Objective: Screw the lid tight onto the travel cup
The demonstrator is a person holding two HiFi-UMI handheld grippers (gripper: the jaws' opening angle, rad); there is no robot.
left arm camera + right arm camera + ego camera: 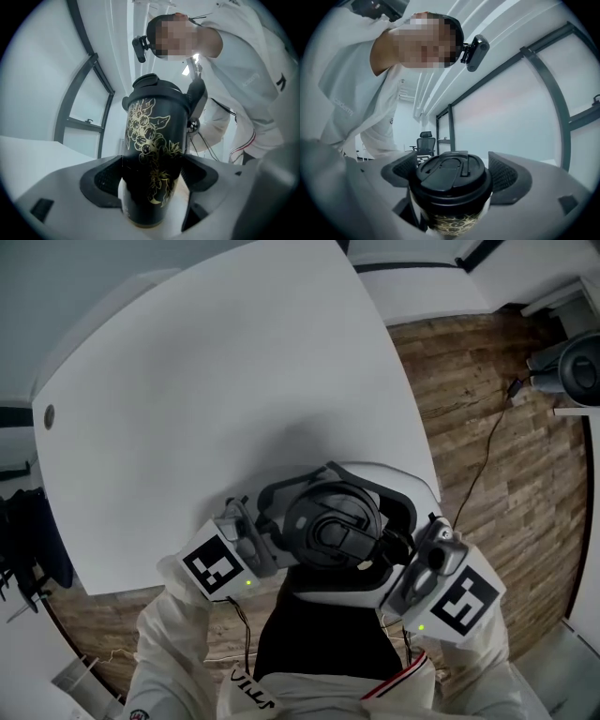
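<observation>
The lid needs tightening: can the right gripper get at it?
Likely yes: the right gripper has its jaws on the lid, nothing between, while the left gripper grips the travel cup.

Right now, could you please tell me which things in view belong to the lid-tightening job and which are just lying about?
In the job: travel cup, in the left gripper; lid, in the right gripper.
Lying about: white table; cable on the floor; office chair.

- White jacket sleeves (169,634), red-and-navy striped trim (398,681).
- Pale grey left gripper (152,180) and right gripper (451,176); black-and-white marker cubes (214,566), green lights (247,583).
- Thin dark cables (239,620).
</observation>
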